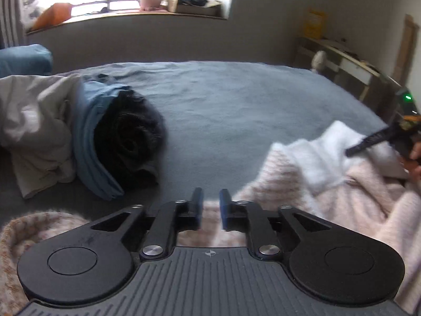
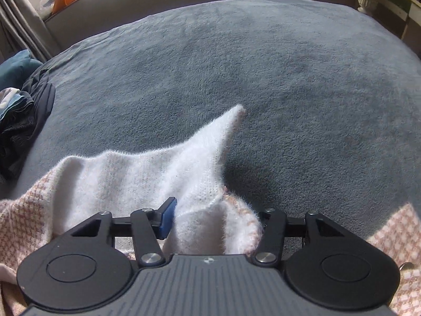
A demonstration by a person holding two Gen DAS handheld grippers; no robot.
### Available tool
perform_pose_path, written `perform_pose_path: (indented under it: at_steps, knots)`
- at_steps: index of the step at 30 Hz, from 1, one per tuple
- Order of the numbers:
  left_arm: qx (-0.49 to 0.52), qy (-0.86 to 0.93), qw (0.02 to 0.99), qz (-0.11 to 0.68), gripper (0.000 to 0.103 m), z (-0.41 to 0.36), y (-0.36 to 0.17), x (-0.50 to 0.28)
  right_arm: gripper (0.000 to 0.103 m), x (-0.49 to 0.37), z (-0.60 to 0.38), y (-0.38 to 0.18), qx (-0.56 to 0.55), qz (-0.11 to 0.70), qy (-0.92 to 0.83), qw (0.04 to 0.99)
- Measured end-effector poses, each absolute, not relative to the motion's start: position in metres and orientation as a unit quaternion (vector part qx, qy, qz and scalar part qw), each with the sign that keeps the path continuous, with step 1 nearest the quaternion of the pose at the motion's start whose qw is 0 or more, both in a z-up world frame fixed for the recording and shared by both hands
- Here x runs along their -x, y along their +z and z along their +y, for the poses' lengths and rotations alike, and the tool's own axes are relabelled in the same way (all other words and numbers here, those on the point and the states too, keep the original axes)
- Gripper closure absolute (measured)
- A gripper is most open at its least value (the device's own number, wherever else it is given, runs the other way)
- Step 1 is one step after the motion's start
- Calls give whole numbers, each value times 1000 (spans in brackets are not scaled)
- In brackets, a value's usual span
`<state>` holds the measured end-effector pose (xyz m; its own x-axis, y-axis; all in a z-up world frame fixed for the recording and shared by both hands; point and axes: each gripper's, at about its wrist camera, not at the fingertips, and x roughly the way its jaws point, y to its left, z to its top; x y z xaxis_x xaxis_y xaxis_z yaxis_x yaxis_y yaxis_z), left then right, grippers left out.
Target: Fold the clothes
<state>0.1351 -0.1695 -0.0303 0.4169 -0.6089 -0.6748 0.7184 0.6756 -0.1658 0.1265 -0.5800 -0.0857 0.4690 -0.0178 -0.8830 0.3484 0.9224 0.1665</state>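
On the far left of the bed (image 1: 236, 100) you have a heap of other clothes (image 1: 86, 137): a beige piece, a blue one and a dark rolled one, lying well apart from your work. Your left tongs (image 1: 211, 205) hover low over the near edge of the pink knit sweater (image 1: 350, 197), and the two blue pads stand a little apart with nothing between them, so they hold nothing. The sweater itself lies bunched on the near right part of the bed, with its white fuzzy inner side (image 2: 147, 173) turned up and one corner standing in a point. Your right tongs (image 2: 213, 221) are wide apart, and a fold of the white fabric sits between them; only the left pad shows, because the knit covers the right one, and it does not look clamped. I judge the main risk is here: if you close now, you may catch several layers at once, and the fold will come out crooked. The knit is soft and stretchy, so a pull from one side only can drag the whole sweater across the blanket. The long fibres may also slip from a shallow pinch.
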Motion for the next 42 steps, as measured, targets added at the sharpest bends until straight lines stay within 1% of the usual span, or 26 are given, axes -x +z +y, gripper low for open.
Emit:
perform_pose_path:
  at_steps: [1, 3, 5, 8, 11, 13, 15, 16, 17, 18, 19, 20, 21, 22, 23, 30, 33, 35, 37, 39, 40, 41, 42]
  knots:
    - [-87, -416, 826, 370, 62, -179, -30, -126, 47, -126, -581, -87, -170, 503, -109, 840]
    - [-132, -455, 799, 371, 61, -201, -33, -110, 47, -124, -582, -92, -182, 503, -114, 837]
    - [-185, -482, 772, 369, 55, -224, -41, -96, 46, -123, -582, -94, -189, 504, -118, 835]
    - [-288, -494, 735, 365, 51, -260, -58, -79, 45, -120, -579, -95, -188, 504, -121, 834]
    - [-407, -463, 704, 354, 48, -285, -85, -67, 42, -119, -573, -96, -176, 507, -123, 835]
    - [-452, -460, 691, 326, 47, -288, -94, -60, 42, -118, -568, -97, -164, 508, -124, 836]
    - [-465, -453, 690, 319, 47, -283, -94, -57, 42, -117, -561, -97, -142, 507, -120, 842]
    - [-464, -447, 695, 320, 51, -280, -94, -58, 45, -116, -557, -97, -127, 506, -117, 845]
    - [-462, -441, 701, 319, 60, -276, -93, -59, 52, -116, -552, -96, -112, 505, -114, 848]
    - [-459, -432, 709, 316, 65, -272, -93, -61, 57, -115, -548, -96, -97, 503, -111, 852]
    - [-452, -419, 722, 314, 78, -267, -91, -63, 69, -113, -543, -94, -84, 497, -110, 857]
    - [-432, -406, 741, 316, 86, -260, -87, -68, 75, -112, -538, -91, -70, 490, -110, 862]
    - [-401, -397, 760, 321, 87, -250, -81, -73, 78, -108, -534, -86, -56, 478, -111, 870]
    - [-369, -391, 778, 325, 90, -240, -73, -79, 82, -104, -529, -80, -42, 465, -113, 877]
    - [-337, -386, 795, 323, 93, -230, -65, -84, 84, -100, -525, -75, -28, 452, -114, 884]
    - [-125, -381, 885, 236, 96, -193, 1, -122, 87, -80, -518, -26, 100, 359, -154, 915]
    - [-49, -380, 889, 250, 96, -193, 13, -154, 87, -80, -530, -7, 125, 331, -182, 917]
    - [-31, -378, 889, 258, 96, -198, 4, -164, 87, -85, -542, 1, 133, 314, -206, 917]
    - [-35, -369, 891, 264, 95, -208, -9, -169, 87, -94, -554, 1, 122, 305, -219, 919]
    - [-50, -349, 894, 276, 95, -220, -32, -173, 87, -110, -559, -14, 124, 310, -224, 916]
    - [-55, -336, 893, 296, 95, -227, -47, -180, 86, -119, -561, -22, 126, 313, -227, 913]
    - [-57, -321, 890, 317, 94, -232, -62, -187, 82, -128, -561, -35, 139, 325, -232, 906]
    - [-60, -303, 888, 341, 94, -236, -78, -191, 76, -138, -562, -53, 147, 339, -241, 898]
